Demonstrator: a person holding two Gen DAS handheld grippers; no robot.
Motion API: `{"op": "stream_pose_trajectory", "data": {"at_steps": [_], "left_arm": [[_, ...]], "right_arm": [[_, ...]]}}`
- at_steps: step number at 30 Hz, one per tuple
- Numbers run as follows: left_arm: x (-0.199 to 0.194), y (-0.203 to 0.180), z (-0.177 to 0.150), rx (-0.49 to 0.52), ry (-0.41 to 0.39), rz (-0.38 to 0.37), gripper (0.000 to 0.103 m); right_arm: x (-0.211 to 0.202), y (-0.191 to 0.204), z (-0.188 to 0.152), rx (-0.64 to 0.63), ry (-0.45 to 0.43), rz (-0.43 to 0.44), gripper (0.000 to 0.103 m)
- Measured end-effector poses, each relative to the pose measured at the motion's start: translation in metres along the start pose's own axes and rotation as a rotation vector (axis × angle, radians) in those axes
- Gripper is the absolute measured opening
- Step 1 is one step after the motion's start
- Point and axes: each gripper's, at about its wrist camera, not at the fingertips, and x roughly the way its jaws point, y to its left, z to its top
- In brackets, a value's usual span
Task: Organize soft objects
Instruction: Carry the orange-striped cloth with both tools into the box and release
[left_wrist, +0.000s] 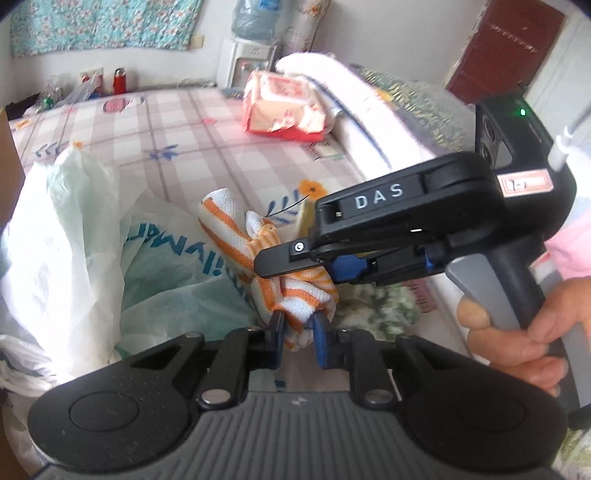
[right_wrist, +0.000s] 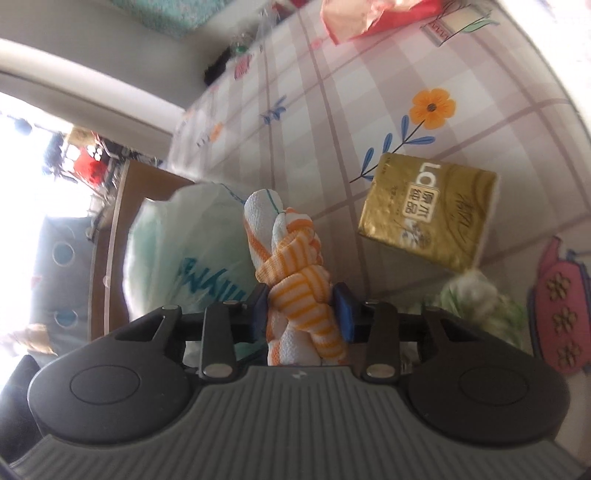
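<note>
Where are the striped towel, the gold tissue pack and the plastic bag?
striped towel (right_wrist: 299, 295), right wrist view, its knotted middle.
gold tissue pack (right_wrist: 424, 210), right wrist view, its printed face.
plastic bag (left_wrist: 166, 258), left wrist view, its lettered side.

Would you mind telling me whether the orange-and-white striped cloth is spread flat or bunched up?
Bunched up: the orange-and-white striped cloth is twisted into a knot-like bundle, not spread on the checked bedsheet.

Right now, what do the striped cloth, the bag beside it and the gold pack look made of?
Striped cloth: soft woven or knitted fabric, matte; waffle texture visible, twisted into a knot.
Bag: thin plastic film, translucent white-green, slightly glossy, crinkled.
Gold pack: shiny metallic-look plastic wrap, likely tissues; contents not visible.
</note>
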Motion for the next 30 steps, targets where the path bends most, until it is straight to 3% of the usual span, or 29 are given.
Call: {"op": "stream_pose_trajectory", "data": {"at_steps": [8, 15, 23, 30], "left_arm": [[-0.051, -0.017, -0.004, 0.049, -0.127, -0.072, 0.018], [-0.113, -0.008, -0.013, 0.079, -0.259, -0.072, 0.018], [-0.189, 0.043, -0.028, 0.015, -0.379, 0.035, 0.018], [-0.269, 0.116, -0.06, -0.165, -0.439, 0.172, 0.018]], "right_arm": [[-0.06, 0.023, -0.023, -0.012, -0.123, 0.053, 0.036], [-0.084, 0.082, -0.039, -0.12, -0.176, 0.1, 0.036], [-0.057, 0.187, -0.051, -0.27, -0.128, 0.195, 0.036], [0.016, 0.296, -0.07, -0.388, 0.028, 0.315, 0.036]]}}
